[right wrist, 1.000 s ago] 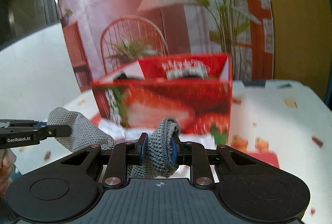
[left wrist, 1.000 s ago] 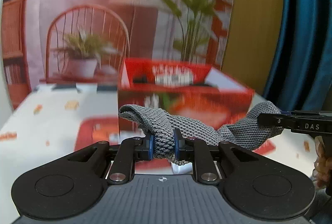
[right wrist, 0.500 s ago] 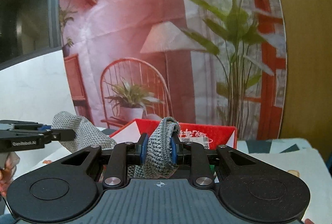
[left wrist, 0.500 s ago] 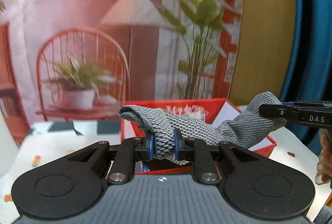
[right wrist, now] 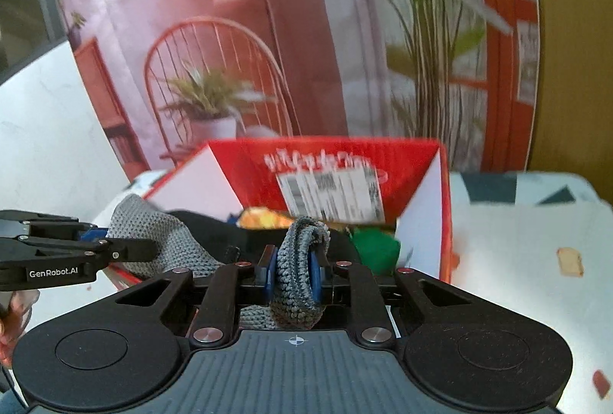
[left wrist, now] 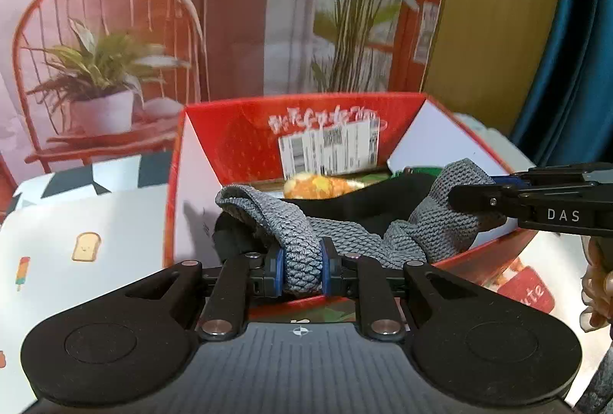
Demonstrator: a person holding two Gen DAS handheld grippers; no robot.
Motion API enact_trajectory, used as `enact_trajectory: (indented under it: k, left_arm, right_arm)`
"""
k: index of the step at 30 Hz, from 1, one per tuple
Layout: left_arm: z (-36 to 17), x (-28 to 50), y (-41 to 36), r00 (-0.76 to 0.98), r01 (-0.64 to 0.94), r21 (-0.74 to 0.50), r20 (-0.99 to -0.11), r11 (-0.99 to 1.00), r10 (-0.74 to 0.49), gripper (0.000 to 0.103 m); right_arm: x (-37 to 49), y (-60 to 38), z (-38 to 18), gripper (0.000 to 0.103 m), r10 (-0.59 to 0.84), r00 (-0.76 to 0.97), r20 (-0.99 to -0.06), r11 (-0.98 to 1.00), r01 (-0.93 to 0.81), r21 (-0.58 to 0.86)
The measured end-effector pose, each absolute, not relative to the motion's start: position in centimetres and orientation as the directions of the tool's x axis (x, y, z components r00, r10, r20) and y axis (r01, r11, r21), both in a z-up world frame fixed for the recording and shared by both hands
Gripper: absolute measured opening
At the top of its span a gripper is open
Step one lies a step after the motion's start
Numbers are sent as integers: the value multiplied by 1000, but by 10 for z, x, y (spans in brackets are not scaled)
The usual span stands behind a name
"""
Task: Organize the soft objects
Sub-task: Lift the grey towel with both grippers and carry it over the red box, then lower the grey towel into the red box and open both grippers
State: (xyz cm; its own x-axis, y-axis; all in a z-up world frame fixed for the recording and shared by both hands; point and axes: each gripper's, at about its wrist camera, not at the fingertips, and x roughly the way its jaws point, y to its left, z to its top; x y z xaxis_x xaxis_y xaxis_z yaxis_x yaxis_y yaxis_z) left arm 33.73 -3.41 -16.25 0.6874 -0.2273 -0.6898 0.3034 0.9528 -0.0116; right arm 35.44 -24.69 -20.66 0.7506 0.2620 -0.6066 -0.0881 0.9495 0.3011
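Grey knit cloth (left wrist: 337, 234) stretched btwn both grippers above red box (left wrist: 471, 255) rim.

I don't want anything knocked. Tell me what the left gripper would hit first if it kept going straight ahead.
Probably the black cloth lying inside the red box, since the left gripper, shut on the grey knit cloth, points down into it. Depth is unclear.
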Motion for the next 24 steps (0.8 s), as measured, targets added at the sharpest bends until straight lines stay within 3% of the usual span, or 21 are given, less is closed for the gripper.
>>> enact_trajectory:
  k: [13,16,21,24]
  left_arm:
    - [-166,353,-40,646,312,-14,-730,950,-223,20]
    - [-160,349,-40,650,315,-7,-727,949,-221,26]
    - [-146,335,-40,676,325,-7,-698,946,-237,75]
    - [-137,322,-40,705,323,11,-669,946,-233,97]
  right_arm:
    - [362,-252,-217,16,237,729,-643,955,-51,294]
    - [357,-251,-213,21,204,742,-638,963,-36,266]
    - [345,-249,-203,36,149,780,-608,976,-17,218]
    - [336,-251,-197,58,134,807,-576,976,-9,216]
